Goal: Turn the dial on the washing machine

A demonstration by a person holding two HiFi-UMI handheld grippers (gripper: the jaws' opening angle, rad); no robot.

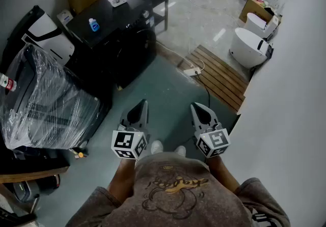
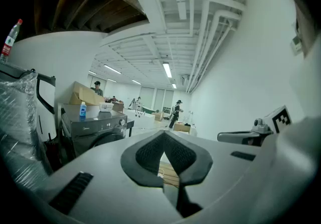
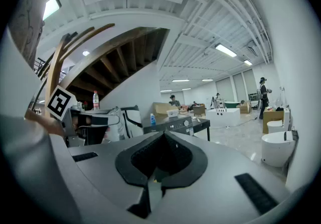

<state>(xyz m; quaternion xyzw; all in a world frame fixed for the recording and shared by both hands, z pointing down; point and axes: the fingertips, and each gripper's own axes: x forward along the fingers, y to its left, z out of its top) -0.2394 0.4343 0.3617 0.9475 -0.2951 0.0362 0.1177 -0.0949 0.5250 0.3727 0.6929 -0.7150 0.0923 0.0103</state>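
Both claws are held low over the floor (image 1: 168, 93), well short of the work: left claw (image 1: 143, 106) and right claw (image 1: 196, 109) are clenched tip to tip on nothing. Washing machine (image 1: 127, 48) is seen ahead and to the left, dark, with a blue bottle (image 1: 93, 24) on its top. Dial (image 2: 122, 122) sits on the upper front panel, untouched. It is judged rigid, smooth plastic, probably detented and slightly slippery, so it should be pinched across the rim by 2 opposed pads once 1 claw is opened. No shifting of the heavy machine is expected.
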